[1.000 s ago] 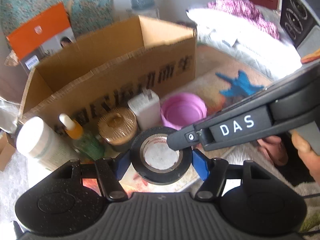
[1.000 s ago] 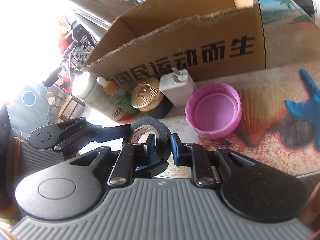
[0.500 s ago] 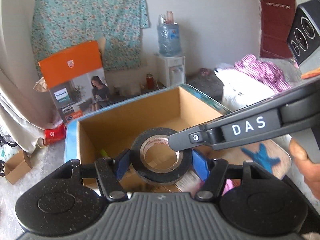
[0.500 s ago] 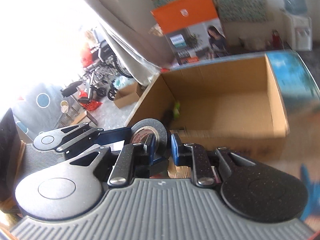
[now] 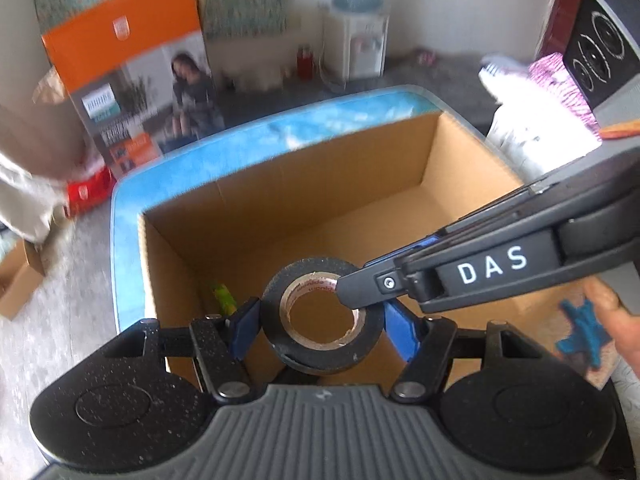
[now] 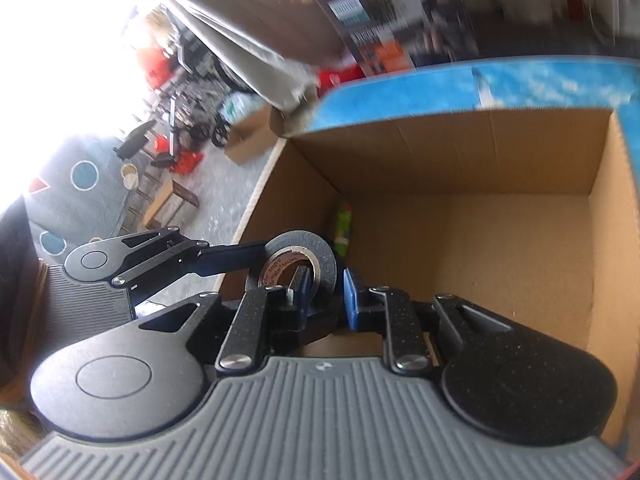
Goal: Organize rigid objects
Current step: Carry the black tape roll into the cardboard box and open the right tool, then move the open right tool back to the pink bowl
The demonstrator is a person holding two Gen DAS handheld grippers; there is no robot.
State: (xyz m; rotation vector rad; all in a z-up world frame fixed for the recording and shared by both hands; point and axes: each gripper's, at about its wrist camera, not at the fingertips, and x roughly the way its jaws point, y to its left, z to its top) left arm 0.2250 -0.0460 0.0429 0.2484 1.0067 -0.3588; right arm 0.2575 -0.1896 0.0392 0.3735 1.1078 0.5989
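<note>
A black tape roll [image 5: 320, 358] hangs above the open cardboard box [image 5: 360, 184]. My left gripper [image 5: 320, 320] is shut on it, its blue pads pressing the outer rim on both sides. From the right, my right gripper [image 5: 352, 290] pinches the roll's wall, one finger inside the hole and one outside. In the right wrist view the roll [image 6: 320, 250] sits between the right gripper's [image 6: 326, 292] blue pads, and a left finger [image 6: 224, 258] reaches it from the left. A green object [image 6: 343, 224] lies at the box's left inner wall.
The box [image 6: 480, 152] stands on a blue-edged table [image 5: 280, 128]. An orange product carton [image 5: 132, 80], a water dispenser [image 5: 356, 40] and a black speaker [image 5: 604, 48] stand beyond it. A person's hand [image 5: 616, 320] holds the right gripper. A small carton [image 5: 16, 280] sits on the floor.
Both grippers, gripping the tape roll together, rose from the table items in front of the box, passed over its front wall and now hang above its inside.
</note>
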